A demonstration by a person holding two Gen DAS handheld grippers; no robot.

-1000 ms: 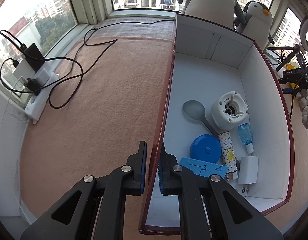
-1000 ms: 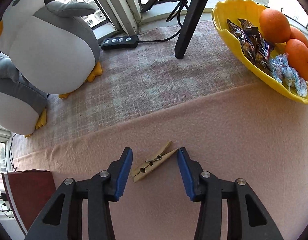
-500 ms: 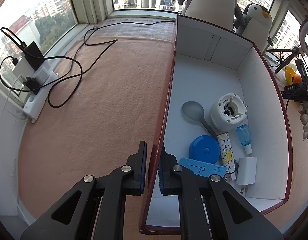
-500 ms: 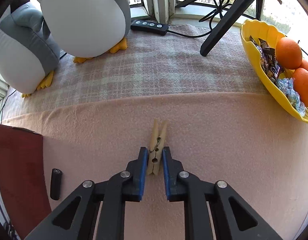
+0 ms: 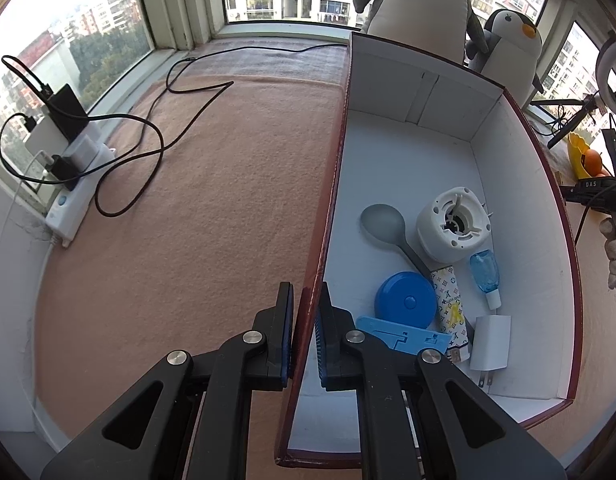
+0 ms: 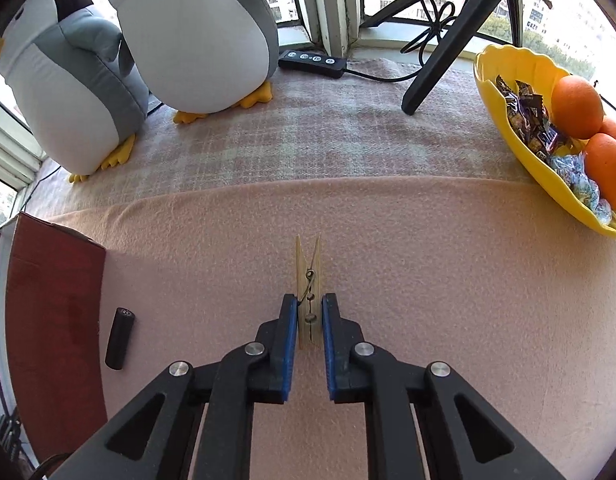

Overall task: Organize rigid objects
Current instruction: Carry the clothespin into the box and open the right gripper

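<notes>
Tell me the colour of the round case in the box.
Blue: the round case lies in the box, clearest in the left wrist view.

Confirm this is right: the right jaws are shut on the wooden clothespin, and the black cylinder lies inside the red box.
One error: the right wrist view shows the black cylinder lying on the pink blanket, outside the red box. The right gripper does have its jaws shut on the wooden clothespin.
</notes>
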